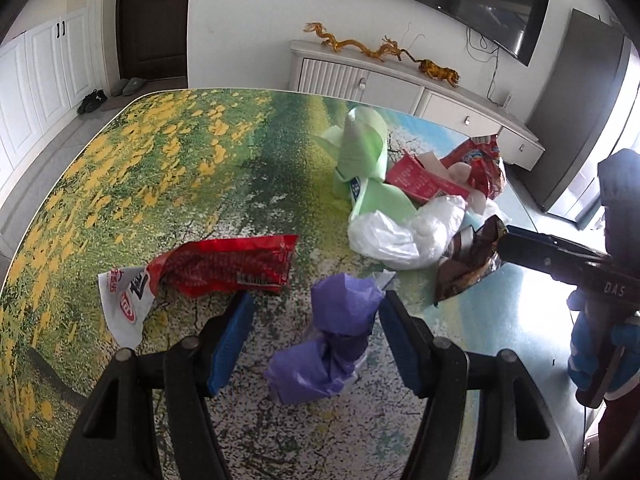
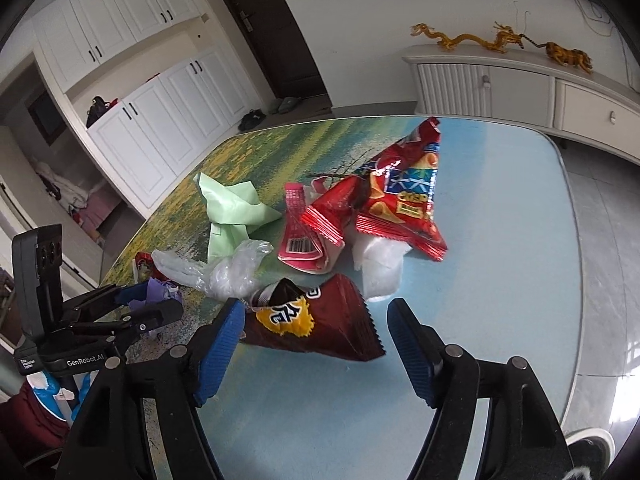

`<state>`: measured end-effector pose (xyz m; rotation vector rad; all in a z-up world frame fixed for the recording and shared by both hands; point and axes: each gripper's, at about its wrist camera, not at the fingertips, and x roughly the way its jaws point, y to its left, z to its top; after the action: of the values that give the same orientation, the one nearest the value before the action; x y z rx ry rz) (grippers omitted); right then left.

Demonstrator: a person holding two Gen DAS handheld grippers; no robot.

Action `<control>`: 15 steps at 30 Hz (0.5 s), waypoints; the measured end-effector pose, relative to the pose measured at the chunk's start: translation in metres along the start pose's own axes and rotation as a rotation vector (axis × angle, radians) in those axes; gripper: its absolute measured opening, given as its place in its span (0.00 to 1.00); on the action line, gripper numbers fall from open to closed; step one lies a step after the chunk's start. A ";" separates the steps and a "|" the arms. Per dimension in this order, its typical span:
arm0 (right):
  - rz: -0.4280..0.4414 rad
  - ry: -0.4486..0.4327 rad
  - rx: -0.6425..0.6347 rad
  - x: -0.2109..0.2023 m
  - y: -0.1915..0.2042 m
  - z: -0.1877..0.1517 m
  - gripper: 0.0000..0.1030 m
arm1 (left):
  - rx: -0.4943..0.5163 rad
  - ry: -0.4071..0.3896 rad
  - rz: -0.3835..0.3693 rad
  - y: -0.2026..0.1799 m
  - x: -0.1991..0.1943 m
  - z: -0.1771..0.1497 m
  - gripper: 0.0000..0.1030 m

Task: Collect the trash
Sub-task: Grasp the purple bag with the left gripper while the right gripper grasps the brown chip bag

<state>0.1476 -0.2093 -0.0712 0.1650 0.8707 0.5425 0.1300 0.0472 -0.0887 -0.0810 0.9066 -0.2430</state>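
My left gripper [image 1: 316,316] is open around a crumpled purple bag [image 1: 332,340] that lies on the table between its fingers. A red and white snack wrapper [image 1: 208,272] lies just beyond its left finger. My right gripper [image 2: 316,320] is open, with a dark brown chip bag [image 2: 316,320] lying between its fingers; the bag also shows in the left wrist view [image 1: 468,264]. Behind lie clear plastic [image 2: 224,268], green paper [image 2: 232,208], a red chip bag [image 2: 404,192] and a red wrapper [image 2: 304,236].
The table [image 2: 500,280] has a landscape-print cover and a rounded far edge. A white sideboard [image 2: 520,88] with dragon figures stands behind. White cupboards [image 2: 152,128] and a dark door are at the back left. The left gripper shows at the left of the right view [image 2: 132,308].
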 end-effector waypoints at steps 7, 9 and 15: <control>0.023 0.017 -0.021 0.007 0.002 0.000 0.72 | 0.010 -0.010 0.010 -0.001 0.000 -0.001 0.61; 0.008 0.021 -0.038 0.007 0.005 -0.002 0.72 | 0.009 -0.010 0.009 -0.001 0.000 -0.002 0.61; -0.023 0.039 -0.088 0.012 0.018 -0.006 0.50 | 0.004 -0.012 0.006 -0.001 -0.001 -0.003 0.61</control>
<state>0.1429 -0.1880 -0.0768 0.0644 0.8838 0.5624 0.1272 0.0461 -0.0892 -0.0762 0.8939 -0.2383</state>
